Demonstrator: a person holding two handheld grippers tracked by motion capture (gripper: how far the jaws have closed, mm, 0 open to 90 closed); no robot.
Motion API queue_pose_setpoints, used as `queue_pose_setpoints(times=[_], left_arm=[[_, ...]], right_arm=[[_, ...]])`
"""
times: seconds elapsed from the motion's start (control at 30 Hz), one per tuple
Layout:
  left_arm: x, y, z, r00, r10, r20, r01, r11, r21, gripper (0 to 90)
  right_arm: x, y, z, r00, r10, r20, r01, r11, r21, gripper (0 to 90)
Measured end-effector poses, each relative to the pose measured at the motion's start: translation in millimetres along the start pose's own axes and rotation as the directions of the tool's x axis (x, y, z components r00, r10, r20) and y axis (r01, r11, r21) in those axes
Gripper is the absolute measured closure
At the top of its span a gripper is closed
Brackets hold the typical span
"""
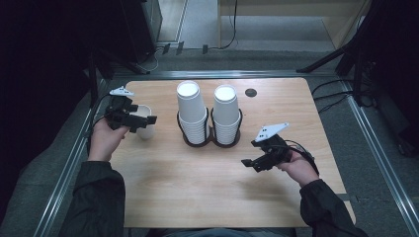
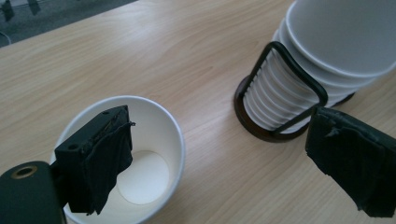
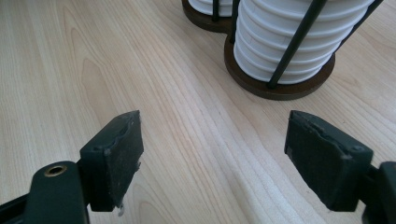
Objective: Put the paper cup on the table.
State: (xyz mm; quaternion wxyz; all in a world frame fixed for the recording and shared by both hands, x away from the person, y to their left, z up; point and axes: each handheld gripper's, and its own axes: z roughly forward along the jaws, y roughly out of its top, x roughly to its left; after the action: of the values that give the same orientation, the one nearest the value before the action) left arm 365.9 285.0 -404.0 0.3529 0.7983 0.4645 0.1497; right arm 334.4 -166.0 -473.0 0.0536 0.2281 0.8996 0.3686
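High view: my left gripper [image 1: 143,120] hangs over a single paper cup [image 1: 145,129] standing upright on the table [image 1: 197,197], left of the two cup stacks [image 1: 209,113] in their wire holder [image 1: 210,138]. Right gripper [image 1: 249,163] sits well apart from the cup, jaws wide, nothing btwn them.

Left gripper view: jaws spread. One pad [image 2: 100,158] shows in front of the cup's [image 2: 154,140] mouth, the other is out to the side by the holder [image 2: 280,93]. Neither pad presses the wall, so no grip. Can't tell if the pad is inside the rim or just above it.

Right gripper view: open jaws over bare table [image 3: 187,140], stacks [image 3: 289,37] ahead.

My read on handling: cup is v. light, thin-walled, crushes easily, and tips w/ any nudge since it's empty. I'd pinch the rim wall, one pad in, one out, where the rolled lip stiffens it, gentle squeeze only. Smooth paper may slip if lifted fast.
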Motion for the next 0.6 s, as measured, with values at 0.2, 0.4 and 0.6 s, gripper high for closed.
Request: queue_pose_setpoints(times=[0.2, 0.4, 0.6], left_arm=[[-14.8, -8.8, 6.3, 0.9995, 0.031, 0.005, -0.031, 0.9993, 0.02, 7.4], [-26.5, -16.7, 11.1, 0.9988, 0.029, 0.04, -0.03, 0.9993, 0.022, 7.4], [-37.7, -24.0, 13.2, 0.9983, 0.034, 0.047, -0.035, 0.9993, 0.01, 7.4]], right_arm=[[-1.8, 2.9, -0.2, 1.0, -0.004, 0.0, 0.004, 1.0, 0.001, 19.5], [-5.9, 3.9, -0.1, 1.0, -0.004, -0.007, 0.004, 1.0, 0.0, 19.5], [-10.1, 5.8, -0.9, 1.0, -0.003, -0.006, 0.003, 1.0, -0.006, 19.5]])
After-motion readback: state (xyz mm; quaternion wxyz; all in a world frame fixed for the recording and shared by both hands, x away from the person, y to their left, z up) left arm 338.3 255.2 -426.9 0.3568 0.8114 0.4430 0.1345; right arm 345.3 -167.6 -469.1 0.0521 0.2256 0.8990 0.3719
